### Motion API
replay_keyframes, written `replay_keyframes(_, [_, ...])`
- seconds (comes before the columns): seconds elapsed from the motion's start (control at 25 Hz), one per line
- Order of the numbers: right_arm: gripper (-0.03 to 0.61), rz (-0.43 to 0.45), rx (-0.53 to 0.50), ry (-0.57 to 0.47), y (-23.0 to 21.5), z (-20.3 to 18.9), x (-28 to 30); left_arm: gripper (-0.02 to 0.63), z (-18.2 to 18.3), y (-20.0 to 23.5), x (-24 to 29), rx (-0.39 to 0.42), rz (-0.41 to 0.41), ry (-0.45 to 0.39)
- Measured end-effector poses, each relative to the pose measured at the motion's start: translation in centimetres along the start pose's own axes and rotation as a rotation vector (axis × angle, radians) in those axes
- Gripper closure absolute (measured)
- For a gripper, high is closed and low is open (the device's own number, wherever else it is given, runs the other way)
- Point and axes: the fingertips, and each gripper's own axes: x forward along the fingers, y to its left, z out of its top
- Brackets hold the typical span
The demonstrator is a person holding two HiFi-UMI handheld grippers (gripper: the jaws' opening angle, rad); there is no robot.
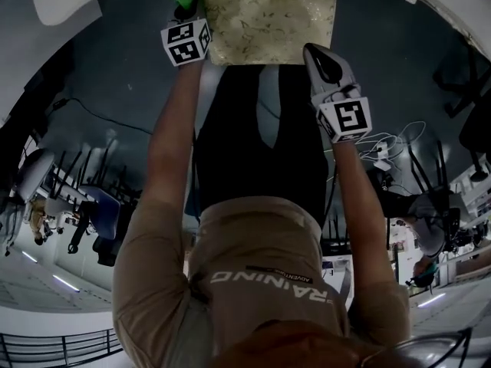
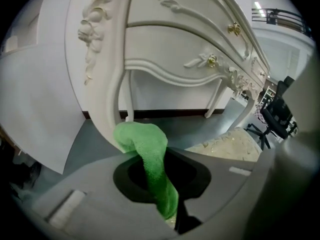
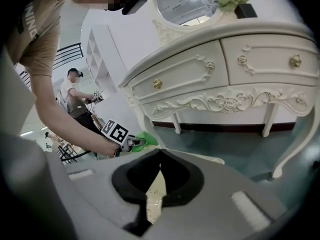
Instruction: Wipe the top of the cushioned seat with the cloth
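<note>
Pale cream patterned seat cushion [image 1: 268, 18] sits at top of head view, just in front of the person, long axis running left-right across them. What's under it is hidden. Green fuzzy cloth [image 2: 150, 159] is a bunched strip running lengthwise thru the left hand-held gripper [image 2: 167, 151], which is clenched on it. The cloth's free end bulges fwd past the tips, by the cushion's far left corner. Can't tell if the cloth touches the cushion, and in head view its top is cut off by the frame edge. Right hand-held gripper [image 3: 160, 151] is closed w/ tips meeting and nothing betw. them. It points fwd at the cushion's near right edge, w/ a sliver of cushion showing below thru the gap. Both arms reach straight out, approx. parallel, forearms bare, marker cubes facing up. White carved dresser [image 2: 190, 39] stands just beyond, over grey floor [image 3: 235, 149].
</note>
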Motion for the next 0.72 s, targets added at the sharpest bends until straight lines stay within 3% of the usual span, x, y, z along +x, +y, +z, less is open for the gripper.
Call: replay_keyframes(0.72, [0.577,0.026,0.053,-0.044,-12.5,-2.2,-8.5,0.566,3.0,-23.3,4.2,0.046,-0.14,0.033])
